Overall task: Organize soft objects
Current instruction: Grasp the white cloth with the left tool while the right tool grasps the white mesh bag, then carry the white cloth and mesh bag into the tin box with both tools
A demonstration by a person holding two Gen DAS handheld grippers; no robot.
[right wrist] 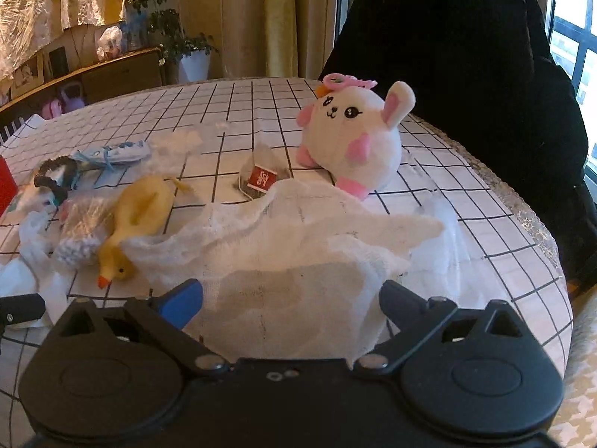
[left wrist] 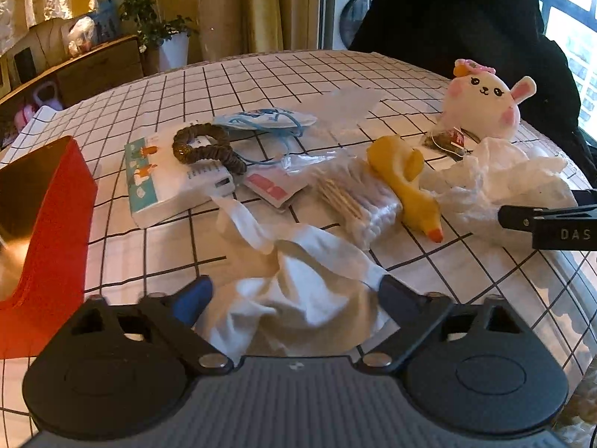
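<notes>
My left gripper (left wrist: pixel 294 293) stands open low over a crumpled white cloth (left wrist: pixel 298 298), which lies between its blue-tipped fingers. My right gripper (right wrist: pixel 291 296) is open too, its jaws on either side of a white gauze cloth (right wrist: pixel 298 246), which also shows at the right in the left wrist view (left wrist: pixel 496 186). Beyond the gauze lies a white and pink plush rabbit (right wrist: pixel 350 142) (left wrist: pixel 481 108). A yellow rubber duck (right wrist: pixel 138 216) (left wrist: pixel 403 190) lies between the two cloths. A brown scrunchie (left wrist: pixel 205 145) rests on a tissue pack (left wrist: pixel 168 183).
A red box (left wrist: pixel 48 231) stands open at the left on the checked tablecloth (left wrist: pixel 261 74). A bag of cotton swabs (left wrist: pixel 358 201), a blue face mask (left wrist: pixel 261 119) and a tea bag (right wrist: pixel 261 179) lie mid-table. A person in dark clothes (left wrist: pixel 466 18) is behind the table.
</notes>
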